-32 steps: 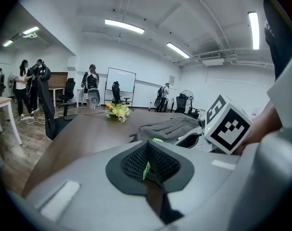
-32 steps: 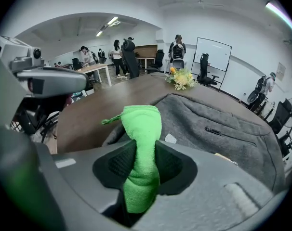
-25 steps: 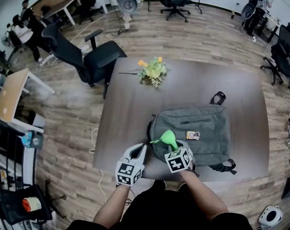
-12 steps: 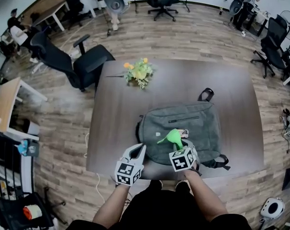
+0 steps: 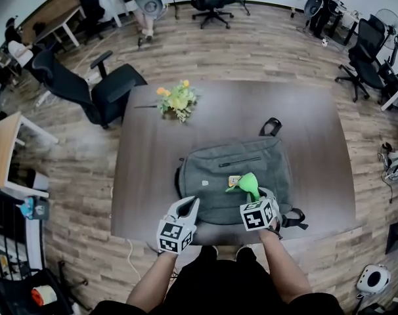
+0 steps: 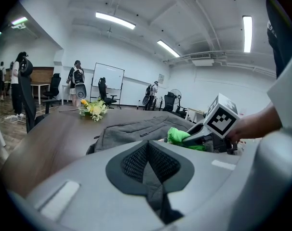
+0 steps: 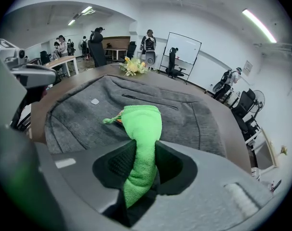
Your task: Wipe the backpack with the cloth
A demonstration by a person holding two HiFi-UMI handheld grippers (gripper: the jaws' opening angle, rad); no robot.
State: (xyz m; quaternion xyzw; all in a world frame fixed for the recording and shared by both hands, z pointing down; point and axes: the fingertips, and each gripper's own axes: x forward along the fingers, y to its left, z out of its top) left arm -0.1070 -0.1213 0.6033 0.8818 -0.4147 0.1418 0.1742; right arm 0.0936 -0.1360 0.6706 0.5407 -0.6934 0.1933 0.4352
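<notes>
**Wipe pass is halfway across the bag**

My right gripper (image 5: 254, 195) is clamped on the green cloth (image 5: 249, 184); in the right gripper view the cloth runs up between the jaws and its free end flops forward onto the grey backpack (image 5: 212, 176). It looks to be touching the fabric there, not hanging above it.

What's new: a second ago the cloth sits near the bag's left side; half a second ago it's about mid-panel. Now it's past the middle and to the right of the small tag (image 5: 234, 180), which was on the cloth's right a second ago. So I'm dragging a stroke from left to right along the near part of the front panel.

My guess is that this strip is mostly covered, with only the right end to go. The far part by the zip (image 5: 240, 161) hasn't had the cloth anywhere near it in this stretch, so I'd call the task well short of done.

My left gripper (image 5: 186, 206) is closed with nothing in it (its own view shows the pads meeting, bare); it hovers at the near table (image 5: 146, 163) edge, just off the bag's left corner, doing nothing.

The backpack lies flat, front side up, on the near half of the table; the flowers (image 5: 175, 100) are well apart at the far left, out of the way.
</notes>
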